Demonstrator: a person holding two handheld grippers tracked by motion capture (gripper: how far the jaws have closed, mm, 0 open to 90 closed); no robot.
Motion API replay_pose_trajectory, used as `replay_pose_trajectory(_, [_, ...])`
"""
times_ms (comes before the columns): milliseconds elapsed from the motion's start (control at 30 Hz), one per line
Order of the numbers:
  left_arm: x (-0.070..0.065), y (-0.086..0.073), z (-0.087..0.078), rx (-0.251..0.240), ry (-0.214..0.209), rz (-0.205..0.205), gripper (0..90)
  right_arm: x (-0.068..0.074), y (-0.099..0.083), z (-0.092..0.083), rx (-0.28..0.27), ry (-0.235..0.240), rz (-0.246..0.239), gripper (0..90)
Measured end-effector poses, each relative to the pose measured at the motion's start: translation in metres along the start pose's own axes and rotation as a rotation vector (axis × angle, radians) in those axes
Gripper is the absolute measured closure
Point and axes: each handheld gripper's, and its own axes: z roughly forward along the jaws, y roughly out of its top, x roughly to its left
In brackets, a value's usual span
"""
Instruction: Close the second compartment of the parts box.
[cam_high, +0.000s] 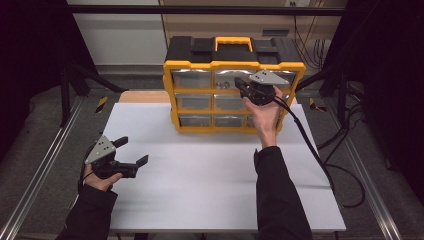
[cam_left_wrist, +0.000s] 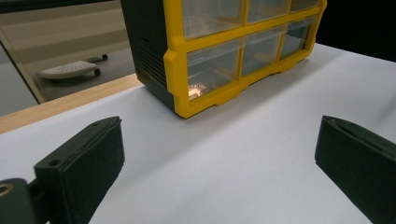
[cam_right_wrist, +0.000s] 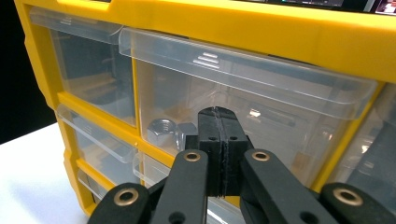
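Note:
A yellow-and-black drawer organizer (cam_high: 232, 65) with clear drawers stands at the back of the white table (cam_high: 210, 170). My right gripper (cam_high: 238, 83) is raised in front of its top row, jaws pressed together with nothing between them. In the right gripper view the shut gripper (cam_right_wrist: 219, 114) sits just before the top middle drawer (cam_right_wrist: 243, 93), below that drawer's clear pull lip. A steel nut (cam_right_wrist: 161, 130) lies inside the drawer. My left gripper (cam_high: 134, 150) rests low at the table's left edge, open and empty. In its own view the left gripper (cam_left_wrist: 219, 154) faces the organizer's lower left corner (cam_left_wrist: 187, 100).
A wooden strip (cam_high: 142, 96) runs behind the table's left rear. The right gripper's cable (cam_high: 310, 145) trails across the table's right side to the floor. Metal rails (cam_high: 40, 170) flank the table and black frame posts (cam_high: 65, 95) stand at the left rear.

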Motion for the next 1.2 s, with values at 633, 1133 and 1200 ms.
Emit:
replay_pose_trajectory(633, [0.001, 0.0, -0.001, -0.003, 0.002, -0.002, 0.6, 0.006, -0.005, -0.008, -0.002, 0.036, -0.008, 83.5])
replay_pose_trajectory(1133, [-0.001, 0.001, -0.001, 0.0, 0.002, 0.001, 0.6, 0.01, -0.042, -0.045, 0.01, 0.127, 0.042, 38.1])
replay_pose_trajectory(1200, [-0.001, 0.001, -0.001, 0.001, 0.001, 0.001, 0.5, 0.01, -0.047, -0.05, 0.021, 0.115, 0.067, 29.5])
